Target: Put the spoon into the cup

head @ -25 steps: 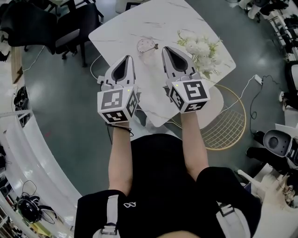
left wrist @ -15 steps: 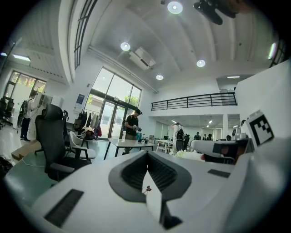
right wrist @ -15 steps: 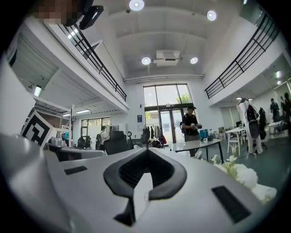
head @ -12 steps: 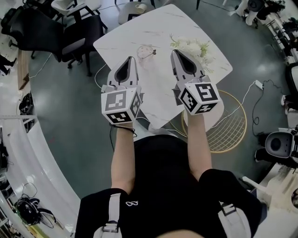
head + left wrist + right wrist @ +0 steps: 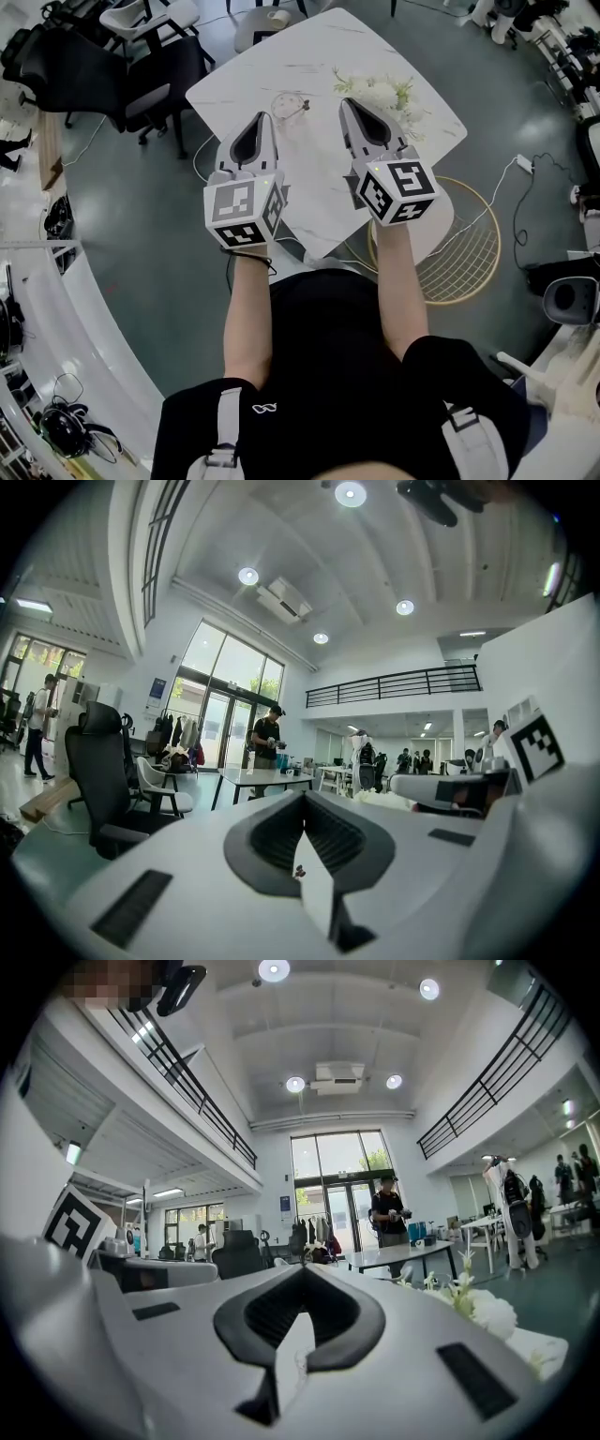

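**A:** What is made out in the head view?

**B:** A clear cup [image 5: 285, 101] is seen on the white table [image 5: 319, 56], beside the flowers [image 5: 382, 94]. The spoon [image 5: 302, 107] appears to be standing in it already, with the handle leaned over the rim, though it is too small for certainty. The left gripper [image 5: 257, 122] and the right gripper [image 5: 351, 105] are held side by side on the near side of the cup, apart from it.

**A:** And in the left gripper view?

**B:** The left gripper [image 5: 302, 794] is shown with its jaws brought together and nothing between them. Neither cup nor spoon is shown there.

**A:** The right gripper view?

**B:** The same is found for the right gripper [image 5: 305, 1269]: the jaws are pressed together on nothing. Only the flowers [image 5: 478, 1312] are caught at the right.

**A:** How is the spoon to be handled, if it must be moved?

**B:** It is judged to be light, stiff and probably slick. It would best be pinched at the free end of the handle, above the rim. The cup looks like glass, so it is taken to be fragile and easily tipped, and any sideways knock should be avoided.
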